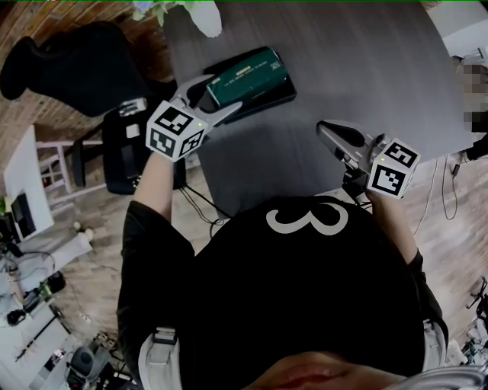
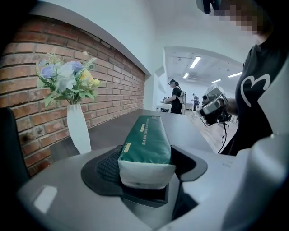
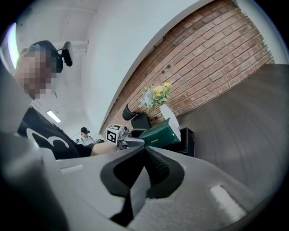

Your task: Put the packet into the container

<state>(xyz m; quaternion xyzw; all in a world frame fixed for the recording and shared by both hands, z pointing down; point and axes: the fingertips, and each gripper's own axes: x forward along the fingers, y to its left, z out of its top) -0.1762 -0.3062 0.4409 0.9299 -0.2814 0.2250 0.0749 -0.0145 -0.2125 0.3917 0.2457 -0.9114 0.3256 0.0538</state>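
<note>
A green packet (image 1: 248,76) with white ends lies over the black open container (image 1: 268,101) on the dark table, near its far left edge. My left gripper (image 1: 206,95) is shut on the packet's near white end (image 2: 146,173), with one pad on each side. In the right gripper view the packet (image 3: 160,134) slopes above the container (image 3: 187,142); I cannot tell whether it touches the bottom. My right gripper (image 1: 328,133) hovers over the table's near edge, well to the right of the container. Its pads (image 3: 156,169) meet with nothing between them.
A white vase of flowers (image 1: 204,17) stands on the table (image 1: 358,68) just beyond the container, against the brick wall (image 2: 113,85). A black chair (image 1: 84,65) and a black box on the floor (image 1: 126,156) are left of the table. People stand far off in the room.
</note>
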